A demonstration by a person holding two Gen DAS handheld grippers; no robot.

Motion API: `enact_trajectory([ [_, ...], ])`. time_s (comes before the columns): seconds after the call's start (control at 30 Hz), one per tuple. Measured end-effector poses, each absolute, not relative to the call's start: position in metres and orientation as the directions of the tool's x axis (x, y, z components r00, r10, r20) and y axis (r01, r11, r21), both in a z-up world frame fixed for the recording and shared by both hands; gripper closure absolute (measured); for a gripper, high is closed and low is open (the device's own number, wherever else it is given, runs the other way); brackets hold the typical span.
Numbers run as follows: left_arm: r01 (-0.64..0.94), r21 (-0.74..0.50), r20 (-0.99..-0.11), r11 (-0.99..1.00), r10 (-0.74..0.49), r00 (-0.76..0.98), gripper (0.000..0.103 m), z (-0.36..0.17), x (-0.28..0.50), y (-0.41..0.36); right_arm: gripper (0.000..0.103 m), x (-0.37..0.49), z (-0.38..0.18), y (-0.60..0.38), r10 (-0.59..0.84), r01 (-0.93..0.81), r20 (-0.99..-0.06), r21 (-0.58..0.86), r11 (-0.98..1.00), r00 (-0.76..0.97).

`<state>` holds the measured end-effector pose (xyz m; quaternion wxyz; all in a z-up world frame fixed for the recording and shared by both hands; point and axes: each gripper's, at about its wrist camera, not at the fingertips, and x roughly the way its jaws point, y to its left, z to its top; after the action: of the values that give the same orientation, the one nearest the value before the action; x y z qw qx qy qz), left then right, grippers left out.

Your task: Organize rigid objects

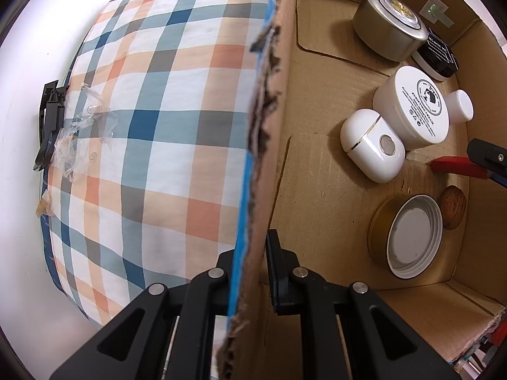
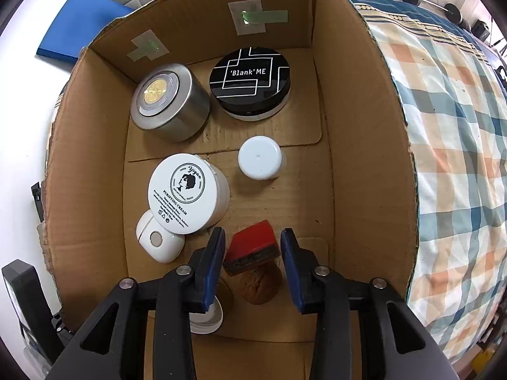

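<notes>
A cardboard box holds several rigid items: a silver tin, a black "Blank ME" compact, a white cream jar, a small white cap, a white earbud case, a walnut and a red block. My right gripper is open inside the box, its fingers either side of the red block, which rests against the walnut. My left gripper is shut on the box's torn wall. The left wrist view shows the red block and a gold-rimmed lid.
The box stands on a plaid cloth. A crumpled clear plastic bag and a black clip lie at the cloth's edge. A blue board lies beyond the box. Barbell weights are far right.
</notes>
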<state>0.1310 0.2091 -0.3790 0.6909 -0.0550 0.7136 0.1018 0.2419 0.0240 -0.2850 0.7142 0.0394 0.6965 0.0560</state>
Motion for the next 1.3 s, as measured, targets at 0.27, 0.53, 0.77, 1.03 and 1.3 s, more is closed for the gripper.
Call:
enact_trajectory([
  [0.27, -0.217, 0.07, -0.997, 0.974, 0.063, -0.04, 0.094, -0.38, 0.131, 0.208, 0.004, 0.233, -0.259, 0.04, 0.149, -0.079, -0.987, 0.144, 0.986, 0.06],
  [0.53, -0.215, 0.072, -0.997, 0.974, 0.065, -0.038, 0.094, -0.378, 0.132, 0.206, 0.001, 0.214, -0.219, 0.043, 0.12, -0.105, -0.982, 0.105, 0.989, 0.146],
  [0.77, -0.215, 0.07, -0.997, 0.974, 0.064, -0.036, 0.094, -0.377, 0.131, 0.205, 0.001, 0.207, -0.189, 0.023, 0.135, -0.077, -0.975, 0.124, 0.989, 0.174],
  [1.03, -0.223, 0.103, -0.995, 0.969, 0.102, -0.016, 0.087, -0.339, 0.127, 0.205, 0.001, 0.199, -0.165, 0.013, 0.14, -0.066, -0.968, 0.129, 0.989, 0.208],
  [1.3, -0.219, 0.114, -0.973, 0.969, 0.154, 0.174, 0.062, -0.237, 0.121, 0.201, 0.001, 0.183, -0.12, -0.004, 0.162, -0.067, -0.953, 0.15, 0.986, 0.257],
])
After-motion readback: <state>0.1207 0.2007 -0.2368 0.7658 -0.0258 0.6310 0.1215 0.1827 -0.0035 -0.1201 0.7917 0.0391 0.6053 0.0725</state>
